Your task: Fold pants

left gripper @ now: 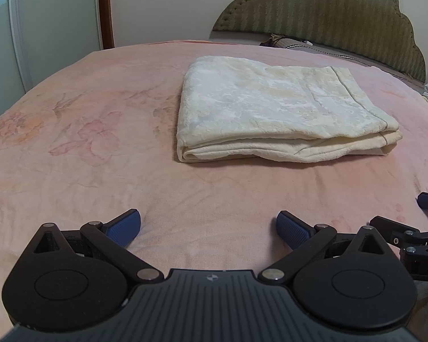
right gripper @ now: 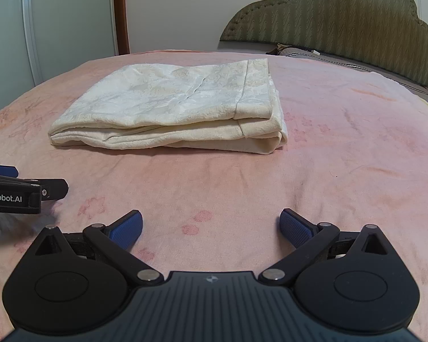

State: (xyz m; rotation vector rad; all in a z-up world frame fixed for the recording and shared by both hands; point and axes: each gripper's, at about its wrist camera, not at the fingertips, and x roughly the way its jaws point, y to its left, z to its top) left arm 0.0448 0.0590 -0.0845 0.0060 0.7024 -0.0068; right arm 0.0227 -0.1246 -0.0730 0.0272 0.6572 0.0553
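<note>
Cream pants lie folded on pink bedspread, apparently four layers.

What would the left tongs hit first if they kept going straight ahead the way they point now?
Probably the folded cream textured pants on the pink floral bedspread; the open left tongs point roughly at them, though depth is unclear.

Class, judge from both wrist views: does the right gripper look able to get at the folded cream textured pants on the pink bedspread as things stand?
Probably yes. The right gripper is open, and only bare pink bedspread lies between it and the folded cream pants. The left gripper sits off to its side, clear of that path.
</note>
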